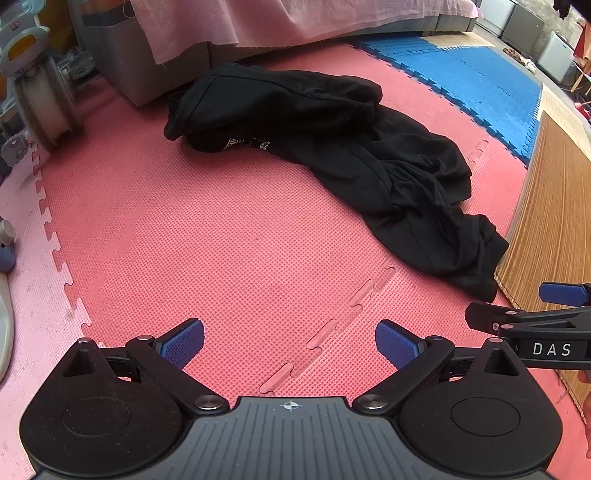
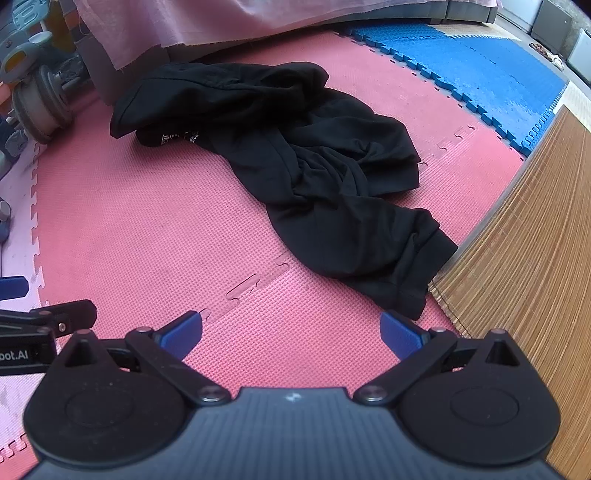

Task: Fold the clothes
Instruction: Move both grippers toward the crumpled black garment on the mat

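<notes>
A crumpled black garment [image 1: 332, 158] [image 2: 306, 170] with small white print lies bunched on the red foam mat [image 1: 184, 240] [image 2: 147, 221]; its near end reaches the bamboo mat. My left gripper [image 1: 290, 345] is open above bare mat, short of the garment, nothing between its blue pads. My right gripper [image 2: 291, 338] is open too, its right pad close to the garment's near hem. Each gripper shows at the other view's edge.
A pink sheet [image 1: 258, 22] hangs over a grey bed base [image 1: 140, 74] at the back. A toy vehicle's wheel [image 1: 44, 103] stands at far left. Blue foam tiles [image 1: 461, 77] lie back right, a bamboo mat [image 2: 517, 258] along the right.
</notes>
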Action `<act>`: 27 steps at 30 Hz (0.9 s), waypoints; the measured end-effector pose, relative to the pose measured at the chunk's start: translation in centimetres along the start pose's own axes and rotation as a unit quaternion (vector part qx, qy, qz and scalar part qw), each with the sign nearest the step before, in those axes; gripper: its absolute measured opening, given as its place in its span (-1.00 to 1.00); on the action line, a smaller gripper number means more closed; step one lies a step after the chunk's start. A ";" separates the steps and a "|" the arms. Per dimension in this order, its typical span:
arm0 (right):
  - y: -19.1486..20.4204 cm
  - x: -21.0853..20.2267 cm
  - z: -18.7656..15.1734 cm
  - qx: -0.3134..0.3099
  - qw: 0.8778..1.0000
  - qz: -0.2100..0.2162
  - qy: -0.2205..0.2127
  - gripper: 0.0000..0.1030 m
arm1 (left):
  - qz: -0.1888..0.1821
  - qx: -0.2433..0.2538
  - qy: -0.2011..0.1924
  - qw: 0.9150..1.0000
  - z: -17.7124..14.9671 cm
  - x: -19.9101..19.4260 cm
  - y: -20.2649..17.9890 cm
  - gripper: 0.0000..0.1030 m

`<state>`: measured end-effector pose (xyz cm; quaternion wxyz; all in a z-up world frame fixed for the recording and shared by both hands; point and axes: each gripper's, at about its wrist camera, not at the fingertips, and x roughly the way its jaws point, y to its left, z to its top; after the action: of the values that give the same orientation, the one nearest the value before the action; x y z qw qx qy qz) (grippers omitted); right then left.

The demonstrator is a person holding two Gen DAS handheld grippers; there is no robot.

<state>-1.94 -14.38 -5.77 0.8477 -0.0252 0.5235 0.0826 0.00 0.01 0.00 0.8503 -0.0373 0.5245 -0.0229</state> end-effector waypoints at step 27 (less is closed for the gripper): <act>1.5 -2.0 6.4 -0.038 0.998 -0.027 -0.028 0.99 | -0.003 -0.036 -0.032 0.999 1.7 -3.8 1.2 0.94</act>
<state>2.63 -12.30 -1.04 0.8625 -0.0695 0.4948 0.0801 -0.17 1.59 4.05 0.8645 -0.0704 0.4976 -0.0052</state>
